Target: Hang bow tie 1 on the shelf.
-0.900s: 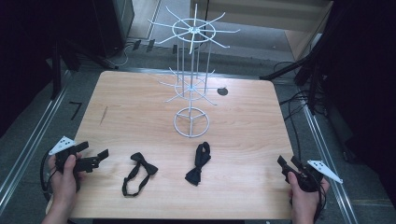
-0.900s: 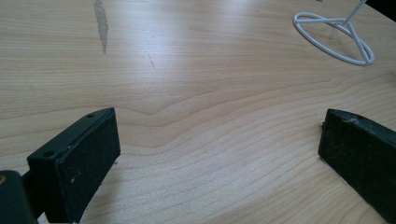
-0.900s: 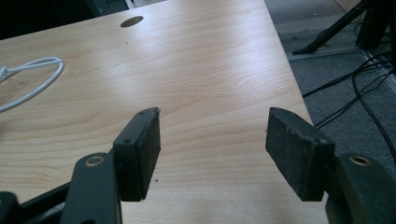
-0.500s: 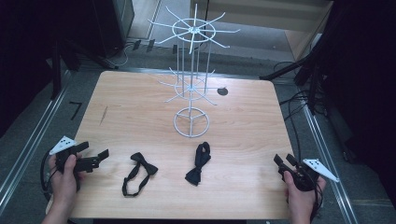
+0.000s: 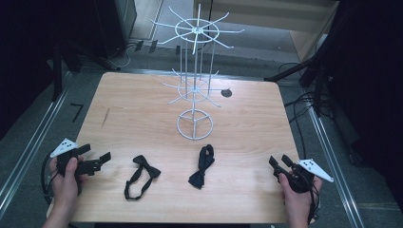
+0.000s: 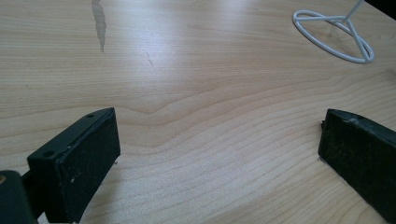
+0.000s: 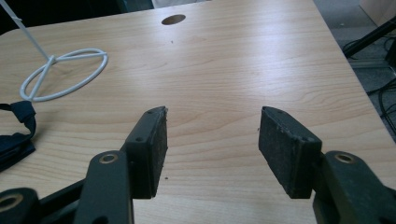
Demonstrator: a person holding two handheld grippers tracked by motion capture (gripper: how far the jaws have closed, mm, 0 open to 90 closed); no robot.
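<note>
Two black bow ties lie on the wooden table [image 5: 133,109]: the left bow tie [image 5: 141,173] with its strap looped, and the right bow tie [image 5: 202,166], whose end also enters the right gripper view [image 7: 16,135]. A white wire display rack [image 5: 195,85] stands mid-table on a ring base [image 5: 195,124] [image 6: 334,42] [image 7: 65,72]. My left gripper [image 5: 95,153] [image 6: 219,126] rests open at the front left corner, left of the left bow tie, with bare wood between its jaws. At the front right, my right gripper [image 5: 279,159] [image 7: 213,116] is open and holds nothing.
A small dark round hole [image 5: 226,93] [image 7: 173,19] marks the table behind the rack. A pale scratch [image 6: 99,21] runs across the wood on the left. Metal rails, cables and dark equipment surround the table on the floor.
My right gripper has shifted a little to the left, toward the right bow tie. The left gripper and both bow ties have stayed put.
</note>
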